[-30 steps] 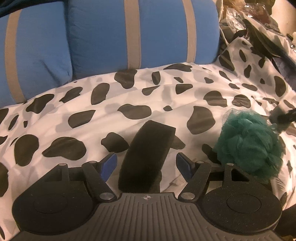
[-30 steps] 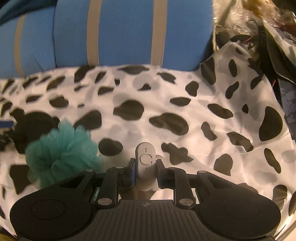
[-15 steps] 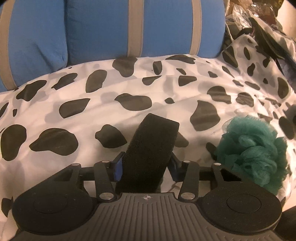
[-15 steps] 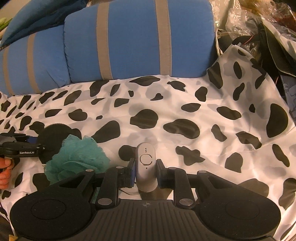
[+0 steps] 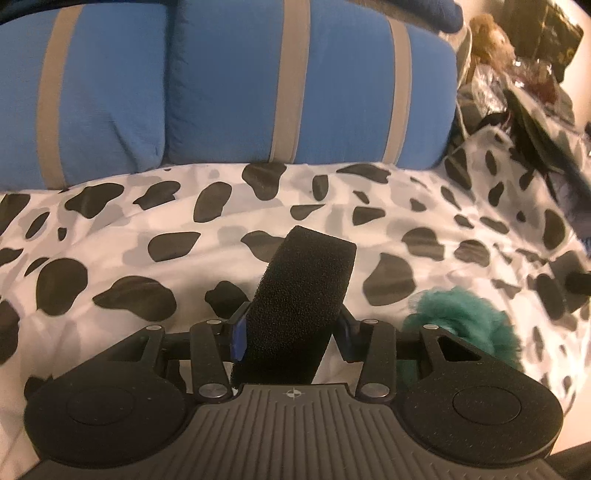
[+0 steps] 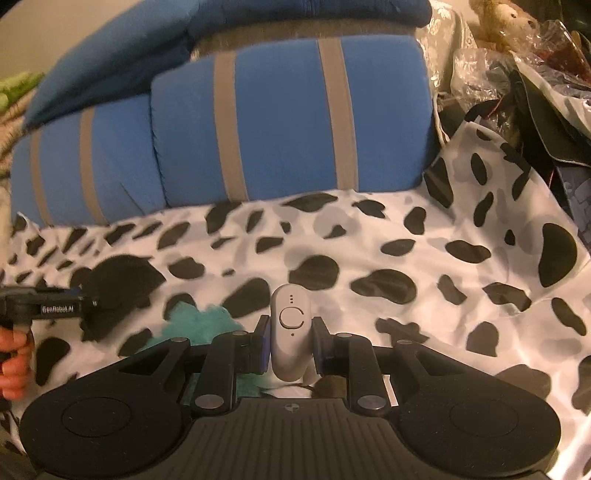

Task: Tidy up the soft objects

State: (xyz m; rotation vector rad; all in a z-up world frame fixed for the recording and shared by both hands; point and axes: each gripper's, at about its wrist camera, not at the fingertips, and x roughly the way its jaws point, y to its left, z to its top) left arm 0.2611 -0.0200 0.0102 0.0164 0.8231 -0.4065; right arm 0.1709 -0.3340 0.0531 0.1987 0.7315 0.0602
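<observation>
A black foam sponge [image 5: 303,288] stands up between the blue pads of my left gripper [image 5: 291,326], which is shut on it just above the cow-print sheet [image 5: 406,206]. A teal mesh bath puff [image 5: 469,314] lies on the sheet to its right, partly behind the gripper's frame. My right gripper [image 6: 290,334] is shut on a small light-grey device with a round button [image 6: 290,317]. In the right wrist view the puff [image 6: 199,321] shows just left of the fingers. The left gripper [image 6: 85,302] with the sponge [image 6: 118,280] is at the far left, held by a hand [image 6: 14,354].
Two blue pillows with grey stripes [image 5: 295,85] lean along the back of the bed. A heap of bags, dark cloth and a plush toy [image 6: 498,18] crowds the right edge. The spotted sheet stretches between pillows and grippers.
My left gripper's jaws closed onto the black sponge and lifted it off the sheet. The right gripper rose and drew back with the grey device. The puff stayed on the sheet.
</observation>
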